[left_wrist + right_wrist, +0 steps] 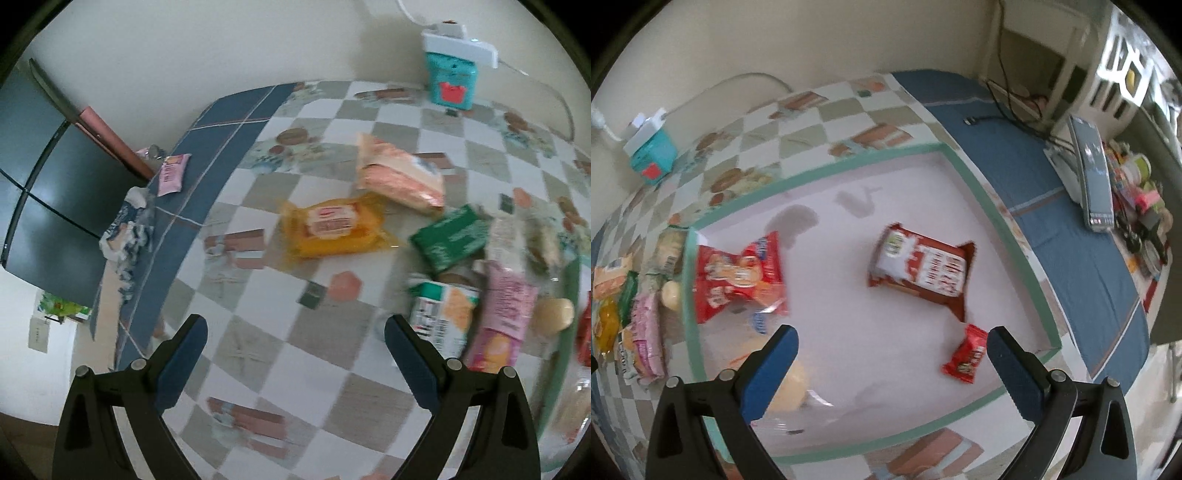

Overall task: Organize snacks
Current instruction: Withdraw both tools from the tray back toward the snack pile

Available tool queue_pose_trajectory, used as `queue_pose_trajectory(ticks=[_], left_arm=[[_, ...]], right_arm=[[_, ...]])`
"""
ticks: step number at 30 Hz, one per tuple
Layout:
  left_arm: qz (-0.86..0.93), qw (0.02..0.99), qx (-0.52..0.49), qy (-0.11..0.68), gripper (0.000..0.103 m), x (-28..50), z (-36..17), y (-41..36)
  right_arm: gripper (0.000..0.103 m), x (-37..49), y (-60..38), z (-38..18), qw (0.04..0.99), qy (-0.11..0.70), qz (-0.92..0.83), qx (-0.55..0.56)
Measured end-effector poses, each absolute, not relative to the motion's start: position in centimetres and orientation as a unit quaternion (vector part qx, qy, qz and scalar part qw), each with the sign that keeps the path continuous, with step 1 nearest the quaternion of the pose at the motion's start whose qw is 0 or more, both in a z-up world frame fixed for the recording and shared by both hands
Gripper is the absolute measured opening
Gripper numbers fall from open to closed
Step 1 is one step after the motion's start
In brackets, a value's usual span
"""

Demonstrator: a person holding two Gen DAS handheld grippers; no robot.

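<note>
The left tool (pixel 295 332) is hanging wide apart at the bottom of the left wrist view, with nothing between its blue pads, over the checkered counter (pixel 258 354). Loose snacks are lying across the right half of that frame: a yellow packet (pixel 334 230) near the centre, a peach-coloured bag (pixel 400 173) just above and right of it, a green packet (pixel 452 238) at centre right, and below it a white-and-orange carton (pixel 443 317) touching a pink wrapper (pixel 504 314). A teal box (pixel 452 83) is standing at the upper right near the wall, and a small pink sachet (pixel 173 173) is lying at the upper left on the blue cloth.

The right tool (pixel 892 345) is standing wide at the bottom of the right wrist view and gripping nothing, above a white tray with a green rim (pixel 820 171). Inside the tray a red snack bag (pixel 738 275) is lying at the left, a red-and-white packet (pixel 921 267) in the centre, and a small red wrapper (pixel 966 356) at the lower right, just beside the right pad. A pale bun in clear wrap (pixel 792 384) is sitting behind the left pad.
</note>
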State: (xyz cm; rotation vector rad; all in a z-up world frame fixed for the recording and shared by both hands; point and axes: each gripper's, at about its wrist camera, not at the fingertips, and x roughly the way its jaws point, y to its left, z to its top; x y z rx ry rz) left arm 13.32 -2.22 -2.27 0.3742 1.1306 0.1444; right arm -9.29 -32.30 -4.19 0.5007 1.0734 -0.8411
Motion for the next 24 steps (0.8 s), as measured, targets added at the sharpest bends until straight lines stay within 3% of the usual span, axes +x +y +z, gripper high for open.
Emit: queue_pose_trajectory(ticks=[24], left_arm=[[0.115, 0.814, 0.115, 0.558, 0.097, 17.0, -2.9, 7.6]], right_arm=[[0.103, 1.6, -21.2, -2.3, 0.807, 0.490, -0.277, 0.178]])
